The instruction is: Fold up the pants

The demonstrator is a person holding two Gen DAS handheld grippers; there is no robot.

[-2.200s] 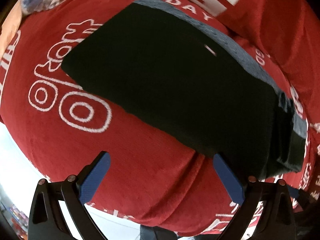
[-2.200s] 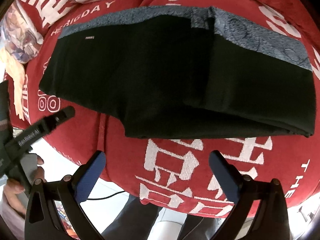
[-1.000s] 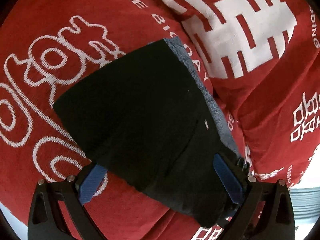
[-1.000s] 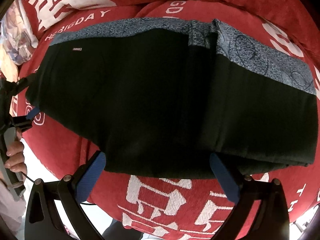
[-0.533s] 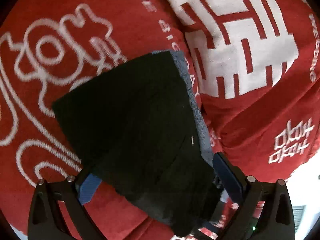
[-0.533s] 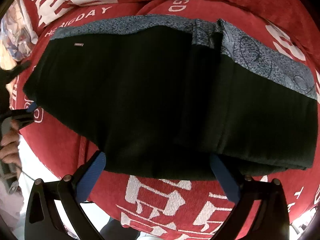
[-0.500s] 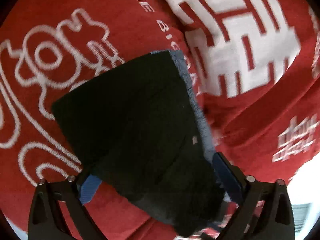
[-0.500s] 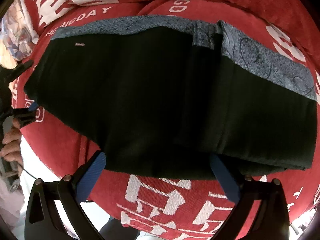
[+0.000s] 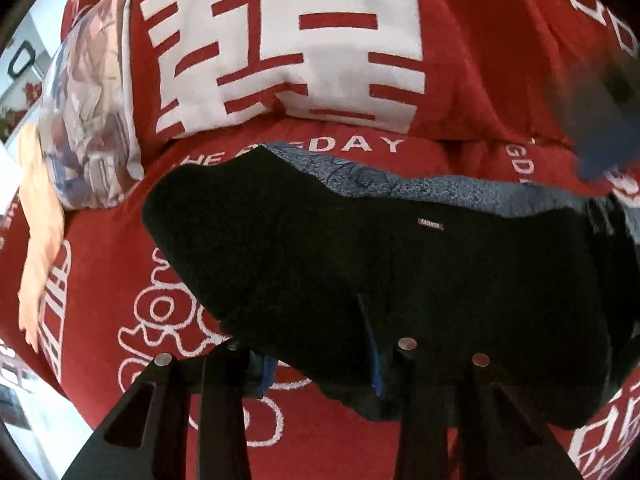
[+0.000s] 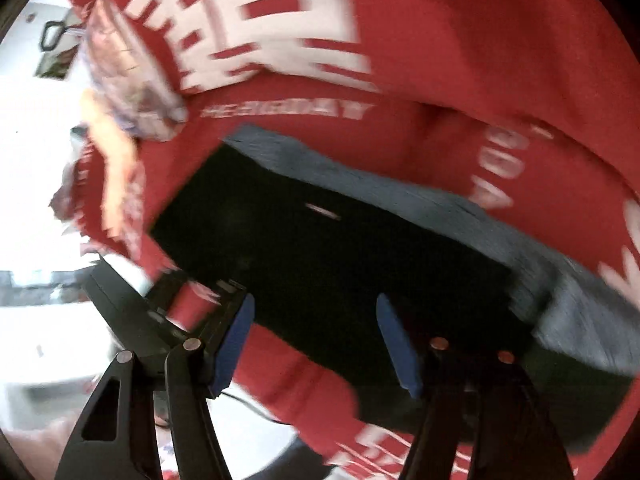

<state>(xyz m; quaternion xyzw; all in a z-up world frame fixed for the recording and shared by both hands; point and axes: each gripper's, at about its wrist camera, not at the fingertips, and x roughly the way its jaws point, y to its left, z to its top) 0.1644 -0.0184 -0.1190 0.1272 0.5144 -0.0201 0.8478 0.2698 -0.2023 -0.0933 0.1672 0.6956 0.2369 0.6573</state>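
The folded black pants (image 9: 400, 272) with a grey-blue patterned waistband (image 9: 440, 194) lie on a red sofa cover (image 9: 120, 280). My left gripper (image 9: 320, 364) sits at the pants' near edge, its blue pads partly closed with black cloth draped over and between them. In the right wrist view the pants (image 10: 340, 256) are blurred by motion. My right gripper (image 10: 316, 340) is partly closed, its fingers (image 10: 236, 332) astride the pants' near edge; whether it pinches cloth is unclear. The left gripper's black frame (image 10: 132, 320) shows at its left.
A red and white cushion (image 9: 288, 44) leans behind the pants. A printed cushion (image 9: 88, 112) lies at the far left. A blurred blue-black shape (image 9: 600, 120) crosses the upper right of the left wrist view. The sofa's front edge drops to a pale floor (image 10: 48, 340).
Both grippers have narrowed from wide open. The left one has swung round to face the cushions, with cloth now over its pads. The right one moves fast and its view is blurred.
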